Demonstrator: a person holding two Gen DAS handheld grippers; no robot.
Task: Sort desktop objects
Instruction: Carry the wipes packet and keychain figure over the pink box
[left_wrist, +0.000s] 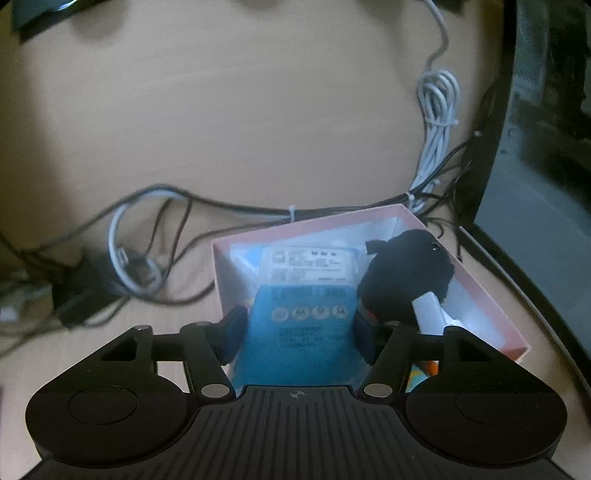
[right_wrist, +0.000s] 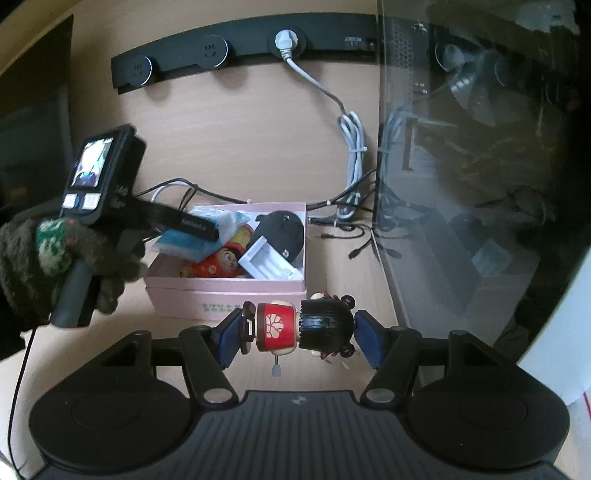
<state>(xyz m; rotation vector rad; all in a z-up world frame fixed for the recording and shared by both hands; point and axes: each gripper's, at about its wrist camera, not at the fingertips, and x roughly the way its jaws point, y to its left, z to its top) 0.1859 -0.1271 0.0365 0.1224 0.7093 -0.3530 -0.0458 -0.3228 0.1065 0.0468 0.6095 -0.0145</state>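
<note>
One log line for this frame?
left hand-held gripper: over pink box, blue packet between fingers, grip unclear | right hand-held gripper: shut on wooden doll, sideways

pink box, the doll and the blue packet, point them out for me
pink box (right_wrist: 221, 299), right wrist view, front wall
doll (right_wrist: 275, 326), right wrist view, red body
blue packet (left_wrist: 303, 332), left wrist view, printed face
</note>
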